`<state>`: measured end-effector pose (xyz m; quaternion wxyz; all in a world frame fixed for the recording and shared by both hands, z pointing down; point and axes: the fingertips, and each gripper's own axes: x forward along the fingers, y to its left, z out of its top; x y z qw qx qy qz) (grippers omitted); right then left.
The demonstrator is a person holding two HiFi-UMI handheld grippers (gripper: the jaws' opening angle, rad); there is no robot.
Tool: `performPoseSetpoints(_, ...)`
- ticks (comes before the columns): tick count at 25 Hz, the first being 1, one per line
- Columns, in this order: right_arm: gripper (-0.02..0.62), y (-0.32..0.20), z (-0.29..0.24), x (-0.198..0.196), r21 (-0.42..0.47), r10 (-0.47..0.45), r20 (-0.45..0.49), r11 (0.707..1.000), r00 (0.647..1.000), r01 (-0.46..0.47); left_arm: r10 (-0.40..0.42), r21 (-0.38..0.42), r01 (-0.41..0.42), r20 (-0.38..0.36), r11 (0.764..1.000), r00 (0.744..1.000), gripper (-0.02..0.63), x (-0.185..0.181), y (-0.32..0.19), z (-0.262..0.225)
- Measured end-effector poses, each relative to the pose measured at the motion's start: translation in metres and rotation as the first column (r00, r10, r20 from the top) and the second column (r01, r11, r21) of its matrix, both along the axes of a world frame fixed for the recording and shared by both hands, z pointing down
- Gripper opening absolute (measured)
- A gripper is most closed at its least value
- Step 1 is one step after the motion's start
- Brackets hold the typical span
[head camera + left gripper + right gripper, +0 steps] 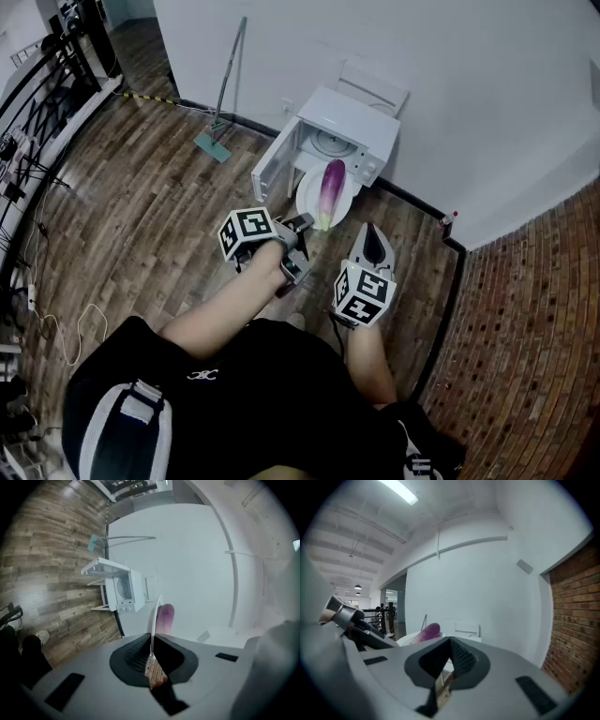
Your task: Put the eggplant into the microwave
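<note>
White plate (pixel 307 195) out in front in the head view, pinched at its near rim by the left gripper (pixel 302 225). Purple eggplant (pixel 331 187) lying along the plate's middle, greenish end toward the near rim. Bare left forearm (pixel 225 314) stretched forward, right forearm (pixel 370 361) tucked closer in. Just beside the plate's right edge and apart from it, right gripper (pixel 372 242). Beyond the plate's far rim, white microwave (pixel 354 114) on the wooden floor (pixel 141 216) against the wall (pixel 469 94), door (pixel 272 171) swung wide to the left, cavity open toward the plate. Well off to the left, mop (pixel 223 94) leaning; to the right, brick wall (pixel 534 309); open boards on the left side.

Left gripper view: rolled on its side, jaws nearly together and clamped on the plate's thin rim. Eggplant just past them, microwave farther off at the left with open floor between.

Right gripper view: jaws drawn together at their tips, nothing gripped. Plate edge and eggplant off to the left, plain wall ahead.
</note>
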<state>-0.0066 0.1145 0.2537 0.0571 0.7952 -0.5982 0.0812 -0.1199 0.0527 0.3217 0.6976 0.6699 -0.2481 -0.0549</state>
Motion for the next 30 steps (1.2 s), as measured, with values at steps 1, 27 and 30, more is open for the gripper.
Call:
performPoseSetpoints(1,0.005,0.001,0.001,0.0,-0.002,-0.001,0.007,1.0,1.0,0.001,0.001,-0.003,-0.001,0.002,1.0,1.0,0.021,0.0,0.002,0.0)
performPoseSetpoints(27,0.006,-0.055,0.008,0.061,0.018,-0.099,0.01,0.995,0.995,0.099,-0.062,-0.027,0.062,0.005,0.998,0.998,0.021,0.061,-0.044,0.02)
performPoseSetpoints(30,0.005,-0.061,0.011,0.063,0.014,-0.112,0.013,0.994,0.994,0.112,-0.075,-0.029,0.076,0.009,0.997,0.997,0.021,0.062,-0.05,0.022)
